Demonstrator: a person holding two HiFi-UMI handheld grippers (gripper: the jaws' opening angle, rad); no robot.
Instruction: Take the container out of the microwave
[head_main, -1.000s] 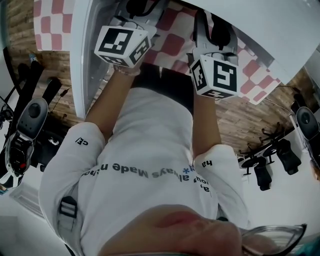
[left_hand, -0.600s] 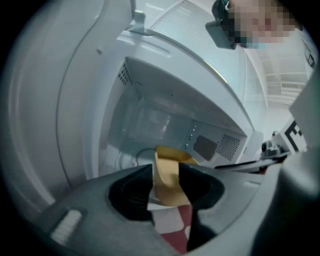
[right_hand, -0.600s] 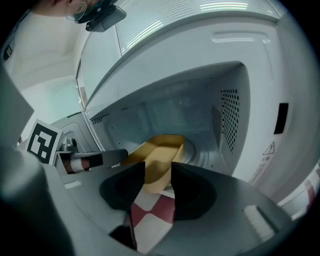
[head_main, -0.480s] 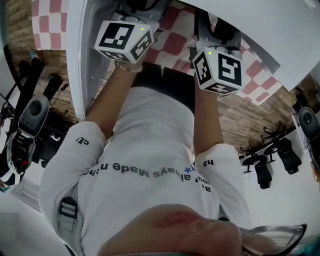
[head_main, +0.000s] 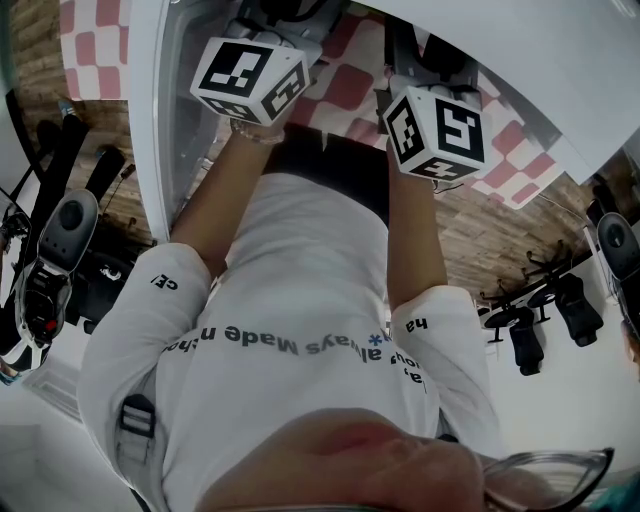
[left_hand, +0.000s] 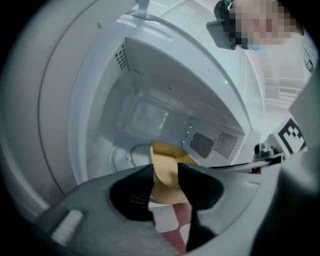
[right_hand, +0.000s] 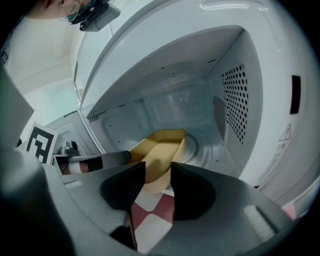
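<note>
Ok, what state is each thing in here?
microwave: door open.
container: upright, looks empty, inside near the front.
left gripper: jaws apart, just been closing slightly, container's edge between them.
right gripper: jaws apart, just been closing slightly, container's end between them.

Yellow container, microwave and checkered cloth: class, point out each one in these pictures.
yellow container (right_hand: 160, 150), right gripper view, inner floor.
microwave (right_hand: 235, 100), right gripper view, perforated side wall.
checkered cloth (right_hand: 156, 207), right gripper view, red square.
</note>
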